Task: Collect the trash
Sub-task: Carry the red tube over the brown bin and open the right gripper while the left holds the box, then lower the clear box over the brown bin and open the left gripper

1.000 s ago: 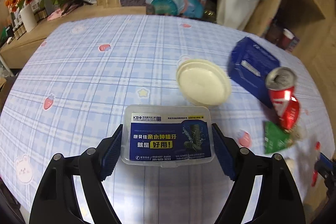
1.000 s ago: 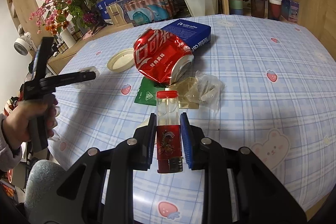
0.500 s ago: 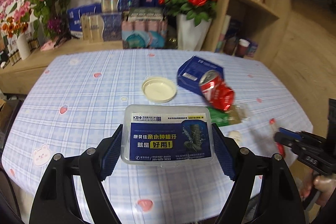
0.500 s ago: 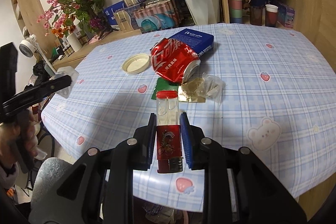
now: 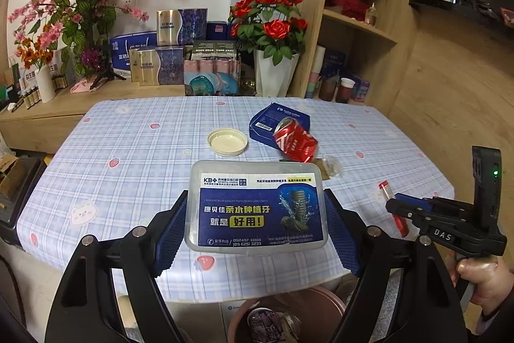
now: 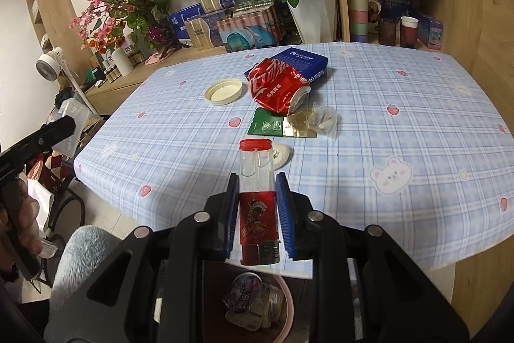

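Over the desk's (image 5: 106,137) six-o'clock edge, we carry trash binward: left tool (image 5: 255,229) clamps the clear rectangular plastic box (image 5: 257,206), right tool (image 6: 258,209) grips the red lighter (image 6: 258,208), next needing release above the pink round bin (image 6: 287,307).

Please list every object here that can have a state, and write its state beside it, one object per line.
left gripper: shut on the plastic box, off the table.
right gripper: shut on the lighter.
cola can: crushed, lying on its side.
cream lid: lying rim up.
blue box: closed, flat, behind the can.
pink bin: open, trash inside.
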The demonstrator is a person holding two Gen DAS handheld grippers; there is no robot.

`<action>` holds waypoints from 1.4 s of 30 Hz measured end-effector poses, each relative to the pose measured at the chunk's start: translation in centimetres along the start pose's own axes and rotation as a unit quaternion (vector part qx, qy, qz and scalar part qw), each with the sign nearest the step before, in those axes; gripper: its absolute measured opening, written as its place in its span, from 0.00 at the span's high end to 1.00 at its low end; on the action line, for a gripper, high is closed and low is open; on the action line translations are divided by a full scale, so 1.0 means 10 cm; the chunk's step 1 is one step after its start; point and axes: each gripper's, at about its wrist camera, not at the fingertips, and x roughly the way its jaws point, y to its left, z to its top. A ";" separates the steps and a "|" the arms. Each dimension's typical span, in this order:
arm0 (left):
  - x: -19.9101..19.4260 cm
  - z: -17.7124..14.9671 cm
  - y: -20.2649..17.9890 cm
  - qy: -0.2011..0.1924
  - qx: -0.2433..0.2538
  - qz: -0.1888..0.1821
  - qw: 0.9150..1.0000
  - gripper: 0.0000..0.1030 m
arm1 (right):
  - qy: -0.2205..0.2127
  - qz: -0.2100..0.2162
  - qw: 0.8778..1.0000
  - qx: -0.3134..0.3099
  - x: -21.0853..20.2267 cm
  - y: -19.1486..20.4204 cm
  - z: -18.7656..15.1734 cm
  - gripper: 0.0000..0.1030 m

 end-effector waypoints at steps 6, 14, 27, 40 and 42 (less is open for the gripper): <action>-0.23 -0.13 -0.06 -0.006 -0.010 -0.008 1.000 0.25 | 0.001 0.001 1.000 -0.012 -0.17 0.08 -0.17 0.75; -0.52 -0.25 -0.15 -0.020 -0.006 -0.007 1.000 0.25 | 0.000 0.005 1.000 -0.020 -0.35 0.18 -0.36 0.75; -0.69 -0.36 -0.08 -0.025 -0.017 0.001 1.000 0.25 | 0.024 0.025 0.998 -0.050 -0.34 0.45 -0.55 0.74; -0.56 -0.46 -0.09 -0.007 -0.019 -0.006 1.000 0.25 | 0.035 0.010 0.999 -0.040 -0.24 0.45 -0.56 0.46; -0.55 -0.47 -0.11 -0.006 -0.016 -0.007 1.000 0.25 | 0.025 -0.001 0.999 -0.033 -0.27 0.39 -0.54 0.32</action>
